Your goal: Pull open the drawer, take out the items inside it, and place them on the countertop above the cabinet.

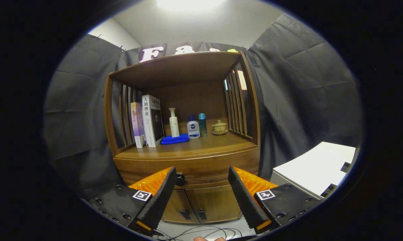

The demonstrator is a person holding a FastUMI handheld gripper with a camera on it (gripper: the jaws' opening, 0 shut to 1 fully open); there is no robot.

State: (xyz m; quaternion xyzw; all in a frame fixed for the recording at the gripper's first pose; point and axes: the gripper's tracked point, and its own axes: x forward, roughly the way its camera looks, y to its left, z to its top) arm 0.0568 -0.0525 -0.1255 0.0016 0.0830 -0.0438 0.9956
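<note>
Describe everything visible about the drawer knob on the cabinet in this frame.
The drawer knob is a small, dark, rounded pull on the brown wooden drawer front, just below the countertop and above the two lower cabinet doors. The drawer looks closed. The gripper is open, and the knob sits beside the tip of its left finger, partly hidden by it; I cannot tell if they touch.
</note>
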